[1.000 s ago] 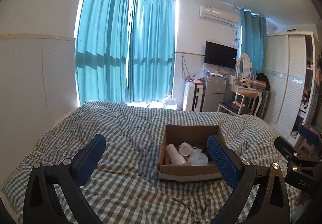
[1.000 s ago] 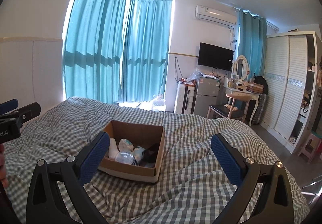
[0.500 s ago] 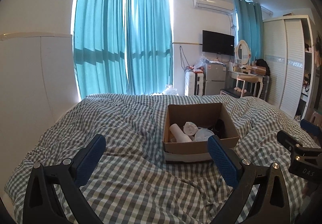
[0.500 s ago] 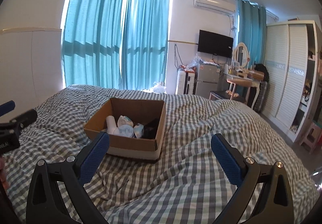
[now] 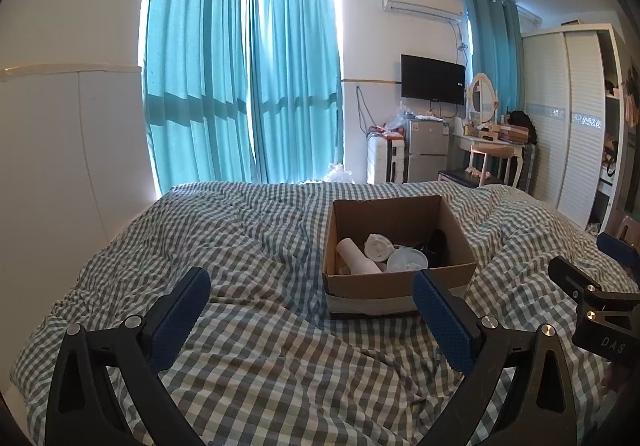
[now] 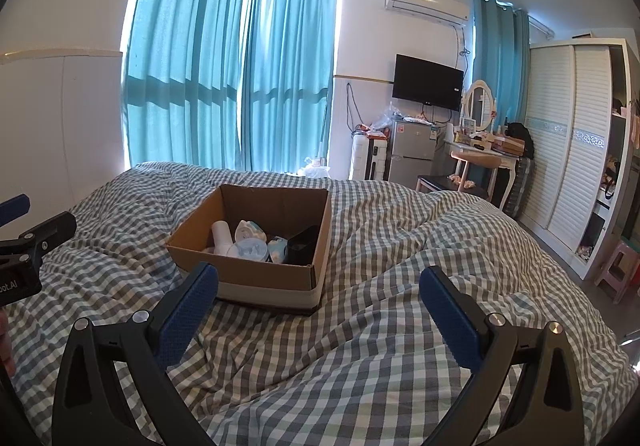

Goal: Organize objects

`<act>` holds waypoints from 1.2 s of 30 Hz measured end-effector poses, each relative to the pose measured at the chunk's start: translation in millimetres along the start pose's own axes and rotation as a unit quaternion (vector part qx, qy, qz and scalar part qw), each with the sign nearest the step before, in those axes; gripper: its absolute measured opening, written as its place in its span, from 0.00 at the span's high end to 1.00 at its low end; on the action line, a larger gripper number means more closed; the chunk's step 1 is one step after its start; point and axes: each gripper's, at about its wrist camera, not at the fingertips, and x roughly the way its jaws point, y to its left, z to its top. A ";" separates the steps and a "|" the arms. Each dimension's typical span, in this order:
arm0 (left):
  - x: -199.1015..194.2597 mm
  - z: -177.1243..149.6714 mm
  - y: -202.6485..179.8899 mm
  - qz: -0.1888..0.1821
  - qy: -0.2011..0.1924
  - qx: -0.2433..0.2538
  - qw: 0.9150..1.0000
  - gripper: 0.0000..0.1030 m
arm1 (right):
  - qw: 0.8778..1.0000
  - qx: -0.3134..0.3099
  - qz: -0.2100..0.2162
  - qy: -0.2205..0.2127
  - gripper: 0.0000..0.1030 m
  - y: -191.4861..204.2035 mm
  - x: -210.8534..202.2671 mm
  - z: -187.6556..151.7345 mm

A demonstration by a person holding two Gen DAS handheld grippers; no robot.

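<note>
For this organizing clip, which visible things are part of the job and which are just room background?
Part of the job:
cardboard box on the checked duvet
white tube, clear round lid and black item inside it
left gripper and right gripper, both open and empty

Background:
teal curtains
television
small fridge
wardrobe

cardboard box [image 5: 396,282] | open-topped, upright on bed | holds white tube [image 5: 357,256], white cup [image 5: 377,246], clear lid [image 5: 407,260], black item [image 6: 303,244]
</note>
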 end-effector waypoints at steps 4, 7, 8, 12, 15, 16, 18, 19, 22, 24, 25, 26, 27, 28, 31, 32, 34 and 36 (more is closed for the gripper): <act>0.5 0.0 -0.2 -0.001 0.002 0.000 1.000 0.00 | 1.000 0.003 0.002 0.000 0.02 0.0 -1.8 0.8; 0.5 -0.1 -0.5 -0.003 0.003 -0.001 1.000 0.00 | 1.000 0.005 0.003 0.000 0.02 0.2 -2.1 1.9; 0.3 -0.2 -0.9 -0.003 0.003 -0.001 1.000 0.00 | 1.000 0.004 0.004 0.000 0.02 0.2 -2.1 1.8; 0.2 -0.3 -1.0 -0.002 0.002 0.002 1.000 0.00 | 1.000 0.004 0.003 -0.002 0.02 0.5 -3.2 2.9; 0.4 -0.4 -0.9 -0.003 0.003 0.002 1.000 0.00 | 1.000 0.007 0.005 0.000 0.02 0.5 -2.9 3.4; 0.2 -0.4 -0.8 -0.003 0.003 0.002 1.000 0.00 | 1.000 0.008 0.005 0.000 0.02 0.6 -2.9 3.6; 0.2 -0.4 -0.6 -0.003 0.003 0.002 1.000 0.00 | 1.000 0.008 0.005 0.001 0.02 0.3 -2.9 3.5; 0.2 -0.5 -0.3 -0.002 0.003 0.002 1.000 0.00 | 1.000 0.007 0.006 0.002 0.02 0.8 -2.5 3.5; 0.6 -0.6 0.1 -0.002 0.004 0.001 1.000 0.00 | 1.000 0.005 0.006 0.004 0.02 2.0 -2.6 3.1; 0.4 -0.2 0.1 -0.002 0.004 0.001 1.000 0.00 | 1.000 0.004 0.007 0.005 0.02 2.6 -2.2 2.6; 0.4 -0.3 0.3 -0.002 0.005 0.001 1.000 0.00 | 1.000 0.004 0.007 0.006 0.02 2.9 -2.1 2.9; 0.4 -0.2 0.0 -0.002 0.005 0.001 1.000 0.00 | 1.000 0.004 0.007 0.006 0.02 3.5 -2.3 2.6; 0.5 -0.3 0.3 -0.002 0.005 0.001 1.000 0.00 | 1.000 0.003 0.007 0.006 0.02 4.1 -2.2 2.3; 0.4 -0.3 0.0 -0.002 0.005 0.001 1.000 0.00 | 1.000 0.003 0.008 0.007 0.02 4.1 -2.2 2.0; 1.0 -1.7 0.7 -0.003 0.007 -0.002 1.000 0.00 | 1.000 0.003 0.009 0.009 0.02 4.2 -1.7 1.2; 0.8 -2.2 0.9 -0.003 0.007 -0.001 1.000 0.00 | 1.000 0.004 0.009 0.009 0.02 4.4 -1.7 1.1; 0.7 -2.8 1.2 -0.002 0.007 -0.001 1.000 0.00 | 1.000 0.006 0.009 0.009 0.02 4.1 -1.8 1.0; 0.4 -3.1 1.4 -0.003 0.006 0.000 1.000 0.00 | 1.000 0.007 0.008 0.009 0.02 4.2 -1.6 0.7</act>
